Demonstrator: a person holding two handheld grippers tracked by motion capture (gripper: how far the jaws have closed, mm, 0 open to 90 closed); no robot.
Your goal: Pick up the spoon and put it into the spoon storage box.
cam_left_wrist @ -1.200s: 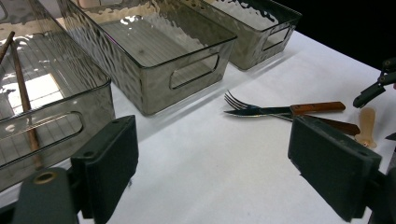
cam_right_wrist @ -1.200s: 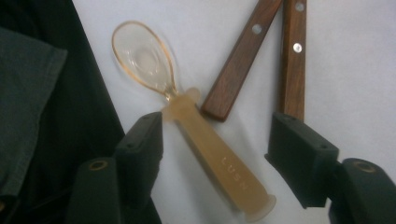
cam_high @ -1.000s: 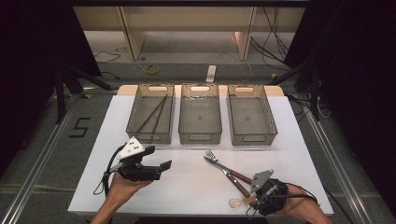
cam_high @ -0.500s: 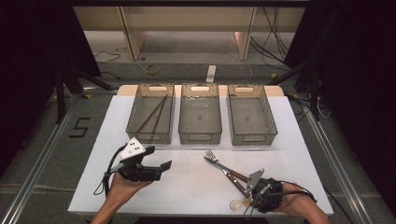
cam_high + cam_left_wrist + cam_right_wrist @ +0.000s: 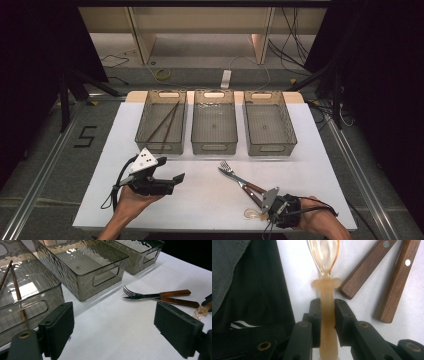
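Fingers of my right gripper (image 5: 327, 312) have just been closing and now pinch the handle of an amber plastic spoon (image 5: 325, 277) lying at the near right edge of the white counter (image 5: 200, 200). Just beyond it lie a fork (image 5: 231, 171) and knife (image 5: 145, 296), still unsorted. My left gripper (image 5: 120, 330) waits with fingers wide, holding nothing. Farthest off stand three bins (image 5: 214, 149); chopsticks (image 5: 162, 121) lie in the left one, while the others look empty.

A lab: white table (image 5: 210, 200), loose floor cables (image 5: 160, 75), dark curtains.
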